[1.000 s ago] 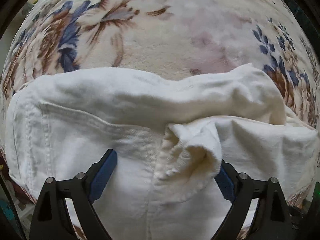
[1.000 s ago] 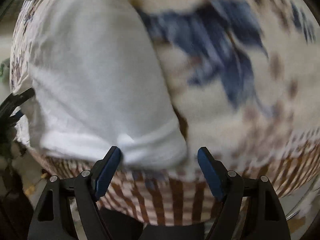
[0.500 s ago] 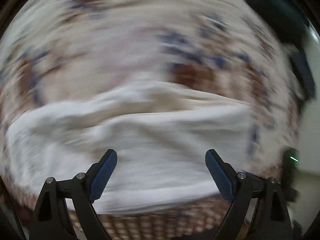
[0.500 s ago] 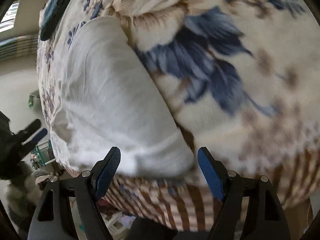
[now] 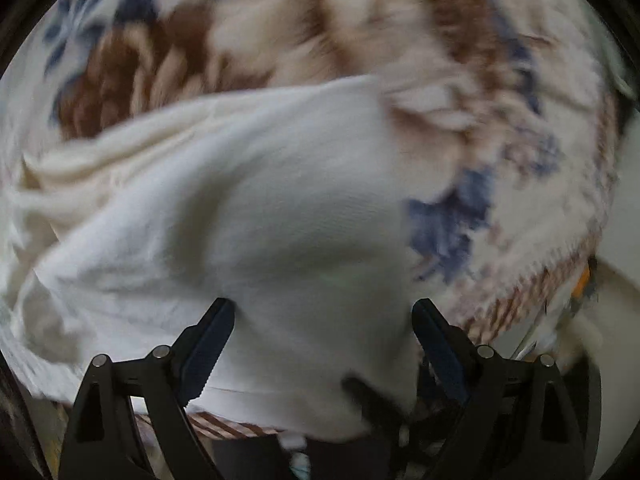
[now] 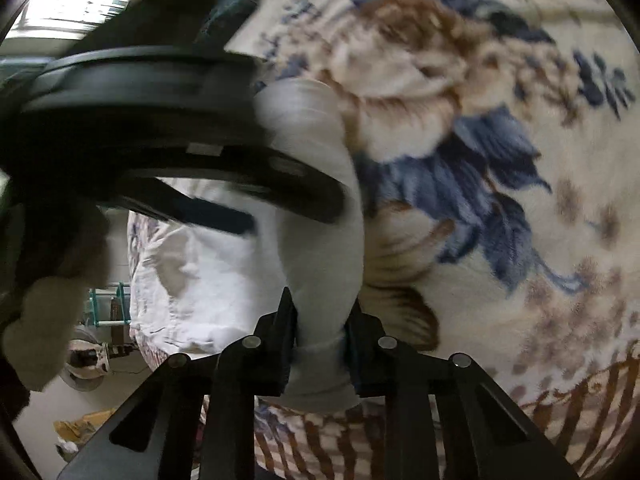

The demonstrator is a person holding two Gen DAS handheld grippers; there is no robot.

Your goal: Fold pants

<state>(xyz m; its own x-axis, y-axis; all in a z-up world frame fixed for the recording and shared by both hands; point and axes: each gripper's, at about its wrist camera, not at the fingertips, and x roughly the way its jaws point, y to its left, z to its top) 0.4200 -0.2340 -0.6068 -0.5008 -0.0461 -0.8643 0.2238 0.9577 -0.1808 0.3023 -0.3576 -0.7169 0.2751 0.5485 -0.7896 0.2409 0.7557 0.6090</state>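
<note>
White pants [image 6: 320,264] pinched in right tongs [image 6: 320,344], lower centre of frame. Left tongs [image 5: 322,320] spread wide over pants [image 5: 248,216], gripping nothing. Floral blanket [image 6: 500,168] beneath.

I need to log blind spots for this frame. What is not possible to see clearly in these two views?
- Left view: motion blur smears the pants and blanket; seams and fold lines are unreadable.
- Left view: the pants' near edge is cut off behind the open left gripper.
- Right view: a dark blurred device hides the upper pants.
- Right view: the cloth inside the right gripper is hidden by its fingers.
</note>
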